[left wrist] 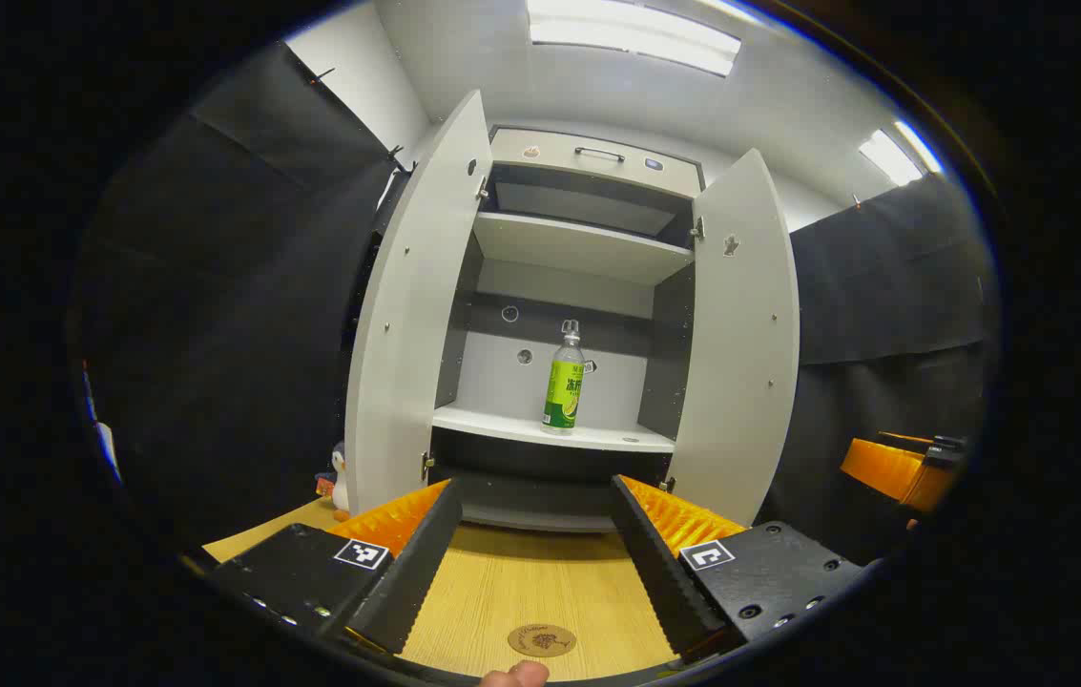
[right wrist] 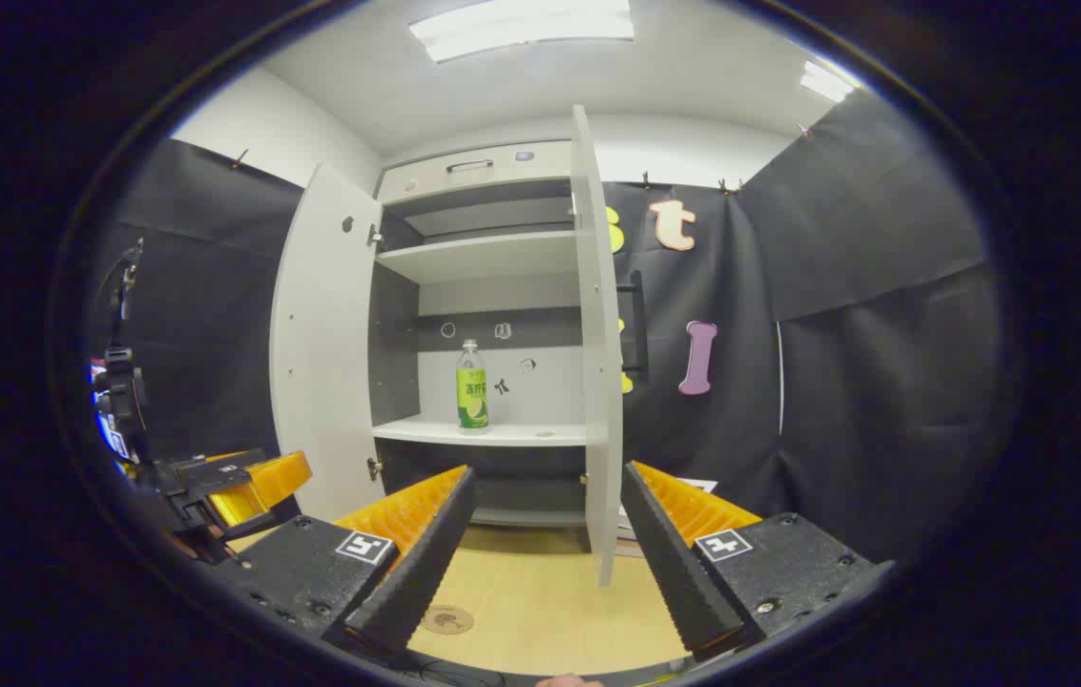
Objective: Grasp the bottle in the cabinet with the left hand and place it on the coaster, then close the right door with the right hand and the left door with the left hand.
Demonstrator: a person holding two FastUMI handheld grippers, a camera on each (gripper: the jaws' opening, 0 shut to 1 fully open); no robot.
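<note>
My left claw [left wrist: 532, 563] gapes wide, nothing between the fingers. Coaster [left wrist: 541, 639] lies on the wooden table [left wrist: 521, 582] right under it, between the fingers. Ahead, well apart, the cabinet [left wrist: 588, 164] with both doors swung open; bottle [left wrist: 563, 379] upright on the lower shelf, straight ahead. My right claw [right wrist: 540, 553] also spread, empty, right door [right wrist: 597, 363] edge-on ahead of it.

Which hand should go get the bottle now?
Left. The left gripper is open and faces the bottle straight on, between both open doors. The right gripper lines up with the right door edge instead.
</note>
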